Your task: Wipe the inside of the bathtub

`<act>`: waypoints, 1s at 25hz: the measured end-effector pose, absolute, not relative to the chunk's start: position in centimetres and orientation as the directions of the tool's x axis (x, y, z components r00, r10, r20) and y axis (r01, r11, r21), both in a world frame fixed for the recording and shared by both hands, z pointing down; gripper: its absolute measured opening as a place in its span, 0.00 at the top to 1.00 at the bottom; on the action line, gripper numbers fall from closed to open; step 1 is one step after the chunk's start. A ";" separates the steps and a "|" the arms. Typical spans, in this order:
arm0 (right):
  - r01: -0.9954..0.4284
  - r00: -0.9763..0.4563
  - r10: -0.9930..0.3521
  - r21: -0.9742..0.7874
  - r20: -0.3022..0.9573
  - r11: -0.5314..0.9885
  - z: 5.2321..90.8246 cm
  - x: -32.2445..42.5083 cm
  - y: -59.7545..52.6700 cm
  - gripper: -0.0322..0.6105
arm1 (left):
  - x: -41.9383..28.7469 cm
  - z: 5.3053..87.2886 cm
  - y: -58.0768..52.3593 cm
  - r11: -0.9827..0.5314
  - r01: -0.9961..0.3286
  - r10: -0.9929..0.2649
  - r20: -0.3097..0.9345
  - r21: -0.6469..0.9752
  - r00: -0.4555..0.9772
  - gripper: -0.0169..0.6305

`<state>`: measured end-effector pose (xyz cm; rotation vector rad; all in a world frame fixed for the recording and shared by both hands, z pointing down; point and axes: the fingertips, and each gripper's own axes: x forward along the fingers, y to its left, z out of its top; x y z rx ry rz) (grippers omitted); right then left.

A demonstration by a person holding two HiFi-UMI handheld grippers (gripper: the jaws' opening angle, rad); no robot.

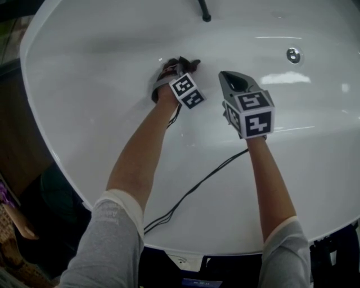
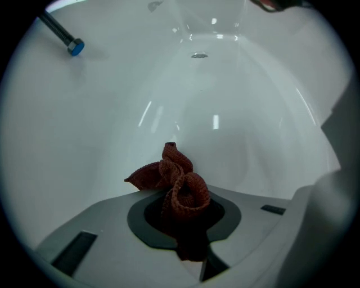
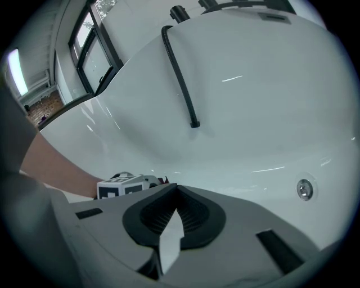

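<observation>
As we look down from the head view, a white tub [image 1: 101,84] fills the frame. The left gripper [image 1: 175,70] reaches deepest in, clamped on a dark red cloth [image 1: 169,66] that sits at the tub's inner wall; we cannot tell if it presses there. The right gripper [image 1: 228,79] hangs just beside it, to its right and a little nearer us. A black hose [image 1: 203,11] dangles at the top edge, a chrome fitting [image 1: 293,55] sits on the right, and a thin cable [image 1: 197,185] trails over the near rim.

From the left gripper view, the jaws of the left gripper [image 2: 183,222] are closed on the cloth [image 2: 177,183], a knitted bunch that sticks straight out ahead along the jaws' line, with one corner flopping left. Beyond it lies smooth, glossy tub [image 2: 101,124] surface. The hose [image 2: 72,46] ends in a blue tip, upper left, and the fitting [image 2: 198,55] shows small, far ahead.

From the right gripper view, the right gripper [image 3: 175,194] has its jaw tips together with nothing between them. Low on the left, the left gripper [image 3: 121,185] shows its marker cube. The hose [image 3: 180,73] hangs down the curved far wall, and the fitting [image 3: 304,189] is lower right. A dark-framed window [image 3: 93,45] shows beyond the tub [image 3: 253,112] rim.

We judge that wiping falls to the left gripper, since the cloth leads it toward the wall.
</observation>
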<state>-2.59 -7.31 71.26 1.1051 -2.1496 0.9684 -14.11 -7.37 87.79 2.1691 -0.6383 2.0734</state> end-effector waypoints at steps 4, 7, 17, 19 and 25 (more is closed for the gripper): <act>-0.848 -0.516 -0.467 -0.351 0.718 0.398 71.1 -2.0 -7.2 0.94 | -12.5 88.0 -3.4 -0.908 -0.362 -0.238 0.971 -0.212 0.028 0.86; -0.852 -0.511 -0.473 -0.350 0.718 0.388 71.2 -1.7 -7.1 0.94 | -12.5 88.2 -3.2 -0.900 -0.383 -0.244 0.969 -0.209 0.045 0.86; -0.848 -0.516 -0.475 -0.344 0.713 0.404 71.2 -1.1 -7.6 0.94 | -11.0 88.2 -13.4 -0.767 -0.618 -0.304 0.946 -0.173 0.112 0.86; -0.849 -0.513 -0.474 -0.341 0.716 0.404 71.3 -0.9 -7.7 0.94 | -11.0 88.1 -15.3 -0.746 -0.640 -0.323 0.940 -0.182 0.110 0.86; -0.850 -0.509 -0.469 -0.338 0.722 0.403 71.5 -0.3 -7.5 0.94 | -10.6 87.4 -14.9 -0.749 -0.631 -0.369 0.918 -0.203 0.143 0.87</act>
